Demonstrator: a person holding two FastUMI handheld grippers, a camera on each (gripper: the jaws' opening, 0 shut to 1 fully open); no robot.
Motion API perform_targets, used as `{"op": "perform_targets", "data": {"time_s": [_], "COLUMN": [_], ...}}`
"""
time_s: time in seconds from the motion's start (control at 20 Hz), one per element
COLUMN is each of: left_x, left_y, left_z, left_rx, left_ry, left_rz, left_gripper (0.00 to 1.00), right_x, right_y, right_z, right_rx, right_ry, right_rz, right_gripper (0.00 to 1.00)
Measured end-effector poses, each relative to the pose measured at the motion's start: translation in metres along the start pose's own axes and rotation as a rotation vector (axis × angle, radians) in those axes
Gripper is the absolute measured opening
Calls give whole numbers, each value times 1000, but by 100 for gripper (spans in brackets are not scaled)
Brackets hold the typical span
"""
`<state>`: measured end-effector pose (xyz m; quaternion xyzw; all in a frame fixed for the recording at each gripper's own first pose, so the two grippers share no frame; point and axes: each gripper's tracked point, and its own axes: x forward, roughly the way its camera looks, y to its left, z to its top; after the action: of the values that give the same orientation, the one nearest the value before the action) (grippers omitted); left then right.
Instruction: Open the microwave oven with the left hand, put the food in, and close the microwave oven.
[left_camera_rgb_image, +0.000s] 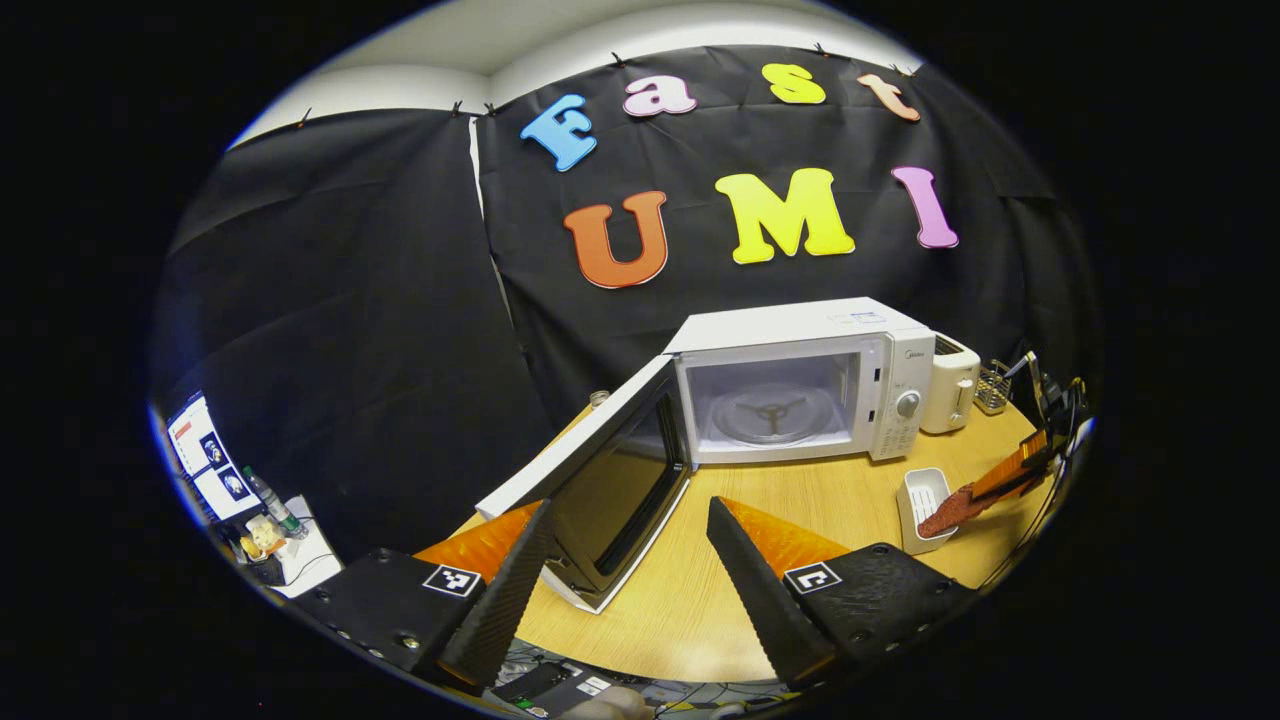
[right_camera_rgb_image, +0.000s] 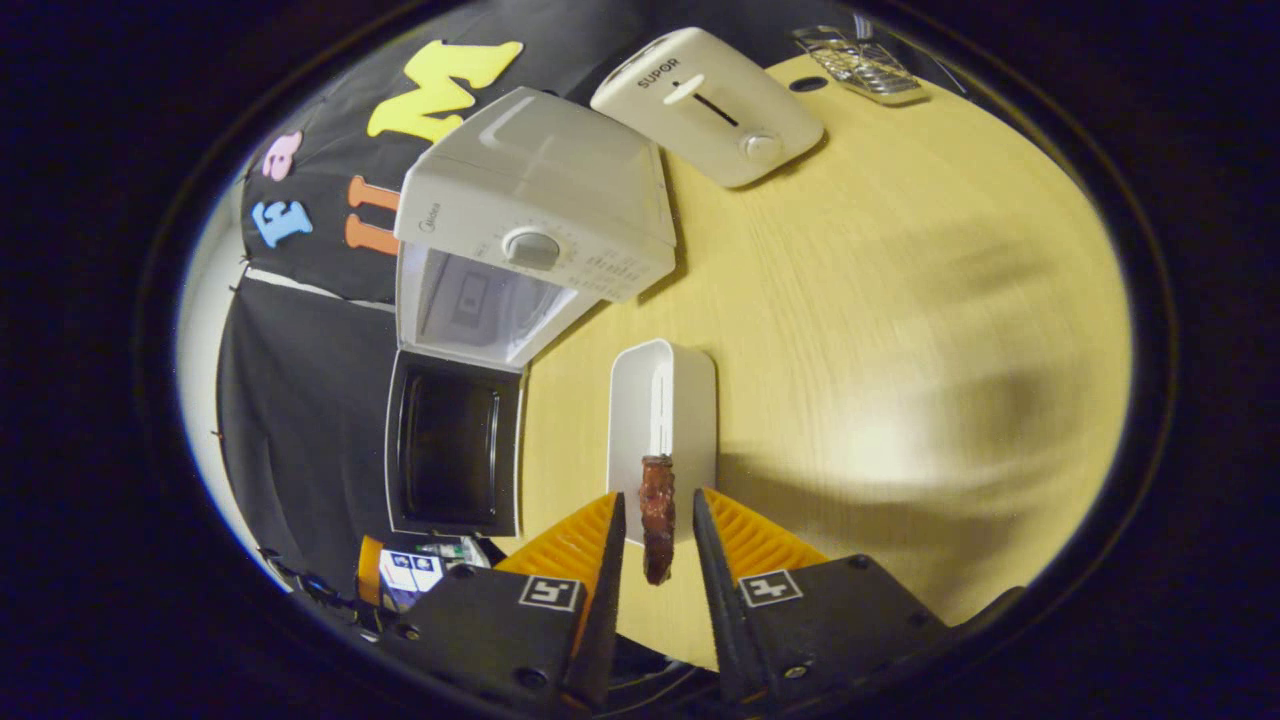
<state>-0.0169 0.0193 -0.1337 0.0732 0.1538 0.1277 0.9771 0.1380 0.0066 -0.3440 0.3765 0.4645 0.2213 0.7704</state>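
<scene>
The white microwave (left_camera_rgb_image: 800, 390) stands at the back of the wooden table with its door (left_camera_rgb_image: 610, 480) swung wide to the left and the glass turntable (left_camera_rgb_image: 770, 412) bare inside. My left gripper (left_camera_rgb_image: 630, 503) is open near the table's front edge, just short of the door, with nothing between its fingers. Far right, my right gripper (left_camera_rgb_image: 1000, 480) holds a reddish-brown strip of food (left_camera_rgb_image: 955, 508) just above a small white tray (left_camera_rgb_image: 920, 495). In the right gripper view the food (right_camera_rgb_image: 657, 520) stands on edge in my right gripper (right_camera_rgb_image: 655, 500), over the tray (right_camera_rgb_image: 663, 400), with the microwave (right_camera_rgb_image: 530, 220) and door (right_camera_rgb_image: 455, 445) beyond.
A white toaster (left_camera_rgb_image: 950, 385) sits right of the microwave, with a wire basket (left_camera_rgb_image: 992, 385) behind it. Bare table (left_camera_rgb_image: 820, 500) lies between the microwave front and the tray. Off the table's left side are a bottle (left_camera_rgb_image: 270, 500) and papers (left_camera_rgb_image: 210, 460).
</scene>
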Motion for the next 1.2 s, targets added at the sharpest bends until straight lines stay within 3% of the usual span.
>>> {"op": "perform_targets", "data": {"time_s": [0.05,0.1,0.15,0.25,0.3,0.5,0.7,0.85,1.2], "left_x": [-1,-2,-4,-8,-10,-19,-17,-10,10], "left_y": [-5,-9,-13,-19,-22,-32,-41,-51,-37], "left_z": [2,-1,0,3,3,7,16,15,4], "left_rx": [1,1,0,-6,-7,-2,7,-4,67], "left_ry": [3,16,23,31,34,36,-9,-18,-36], "left_rz": [6,16,23,43,51,52,-13,-103,-322], "left_gripper": [95,94,94,94,94,94,94,94,94], "right_x": [2,2,5,1,-2,-22,-37,-30,66], "right_y": [-1,-1,-1,-1,-1,22,73,125,209], "right_z": [0,-1,0,2,4,18,31,35,64], "right_rx": [18,39,42,-17,-58,-195,-258,-280,-206], "right_ry": [22,42,63,69,73,34,-79,-197,-547], "right_rz": [9,16,21,11,-1,-8,13,49,67], "right_gripper": [37,12,7,10,17,16,16,16,16]}}
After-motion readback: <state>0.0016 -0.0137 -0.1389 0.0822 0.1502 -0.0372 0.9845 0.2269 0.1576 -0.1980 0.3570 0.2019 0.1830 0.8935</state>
